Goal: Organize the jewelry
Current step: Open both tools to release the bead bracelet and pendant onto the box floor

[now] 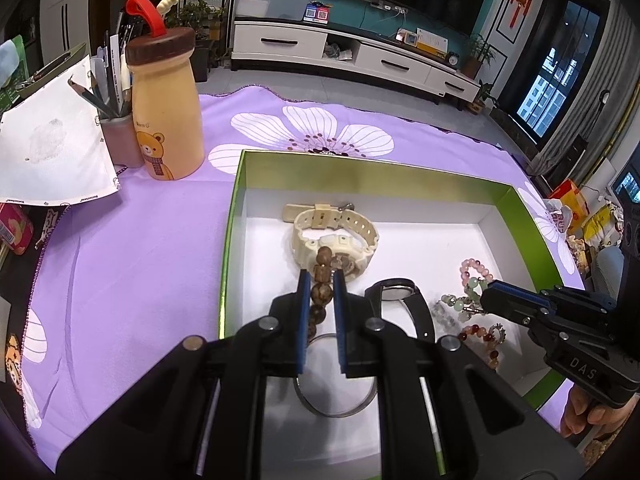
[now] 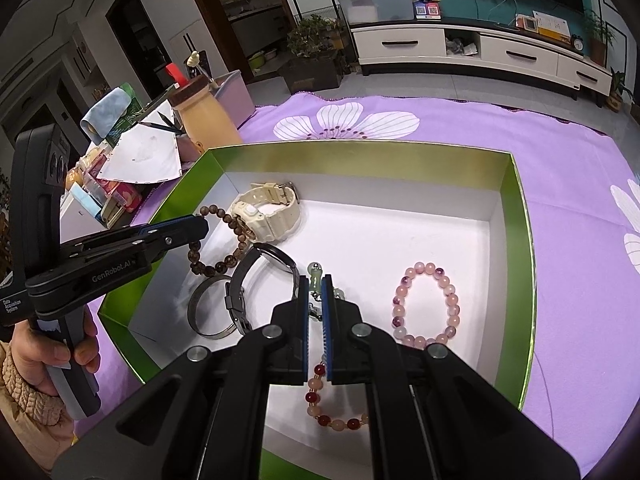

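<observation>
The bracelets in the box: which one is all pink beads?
The pink bracelet, lying alone at the right of the box. The brown bracelet is in the left gripper; the red-and-peach bracelet has mixed colours.

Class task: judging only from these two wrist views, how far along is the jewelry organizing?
Looks done: the cream watch, black watch, metal bangle and pink bead bracelet already lie in the green box. In hand: the left gripper is shut on the brown bead bracelet; the right gripper is shut on the green bead bracelet. Left: setting both down; the red bead bracelet lies loose.
</observation>
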`<state>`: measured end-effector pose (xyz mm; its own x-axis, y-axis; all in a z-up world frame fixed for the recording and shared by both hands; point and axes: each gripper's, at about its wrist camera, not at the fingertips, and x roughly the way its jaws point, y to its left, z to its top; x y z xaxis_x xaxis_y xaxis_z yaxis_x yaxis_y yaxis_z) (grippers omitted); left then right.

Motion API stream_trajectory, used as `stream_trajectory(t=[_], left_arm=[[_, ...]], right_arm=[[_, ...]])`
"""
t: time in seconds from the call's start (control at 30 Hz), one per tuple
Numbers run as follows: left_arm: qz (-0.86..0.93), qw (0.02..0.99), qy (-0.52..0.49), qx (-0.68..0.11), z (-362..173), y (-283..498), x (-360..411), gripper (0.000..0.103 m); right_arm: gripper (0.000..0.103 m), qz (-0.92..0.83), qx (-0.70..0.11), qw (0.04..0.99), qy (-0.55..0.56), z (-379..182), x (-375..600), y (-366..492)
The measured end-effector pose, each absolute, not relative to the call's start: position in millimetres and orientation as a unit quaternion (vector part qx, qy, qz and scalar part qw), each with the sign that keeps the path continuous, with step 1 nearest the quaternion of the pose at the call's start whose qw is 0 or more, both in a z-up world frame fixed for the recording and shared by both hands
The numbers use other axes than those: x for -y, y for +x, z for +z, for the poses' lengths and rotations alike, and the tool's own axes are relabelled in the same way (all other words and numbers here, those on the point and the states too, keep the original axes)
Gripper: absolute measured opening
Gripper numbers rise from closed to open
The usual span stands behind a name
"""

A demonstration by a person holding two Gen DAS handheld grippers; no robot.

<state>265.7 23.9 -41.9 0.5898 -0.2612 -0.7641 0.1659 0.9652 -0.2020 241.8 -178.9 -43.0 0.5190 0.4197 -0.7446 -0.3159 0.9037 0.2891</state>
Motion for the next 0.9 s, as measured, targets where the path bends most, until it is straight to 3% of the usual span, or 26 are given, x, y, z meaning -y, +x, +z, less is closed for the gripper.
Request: stream_trajectory(t=[0.9], left_arm=[[-0.114, 0.890, -0.037, -0.439, -42.4, 265.9, -21.1, 0.011]], right_arm=[[0.006, 0.209, -0.449, 0.867, 0.051, -47.5, 176.8, 243.1]])
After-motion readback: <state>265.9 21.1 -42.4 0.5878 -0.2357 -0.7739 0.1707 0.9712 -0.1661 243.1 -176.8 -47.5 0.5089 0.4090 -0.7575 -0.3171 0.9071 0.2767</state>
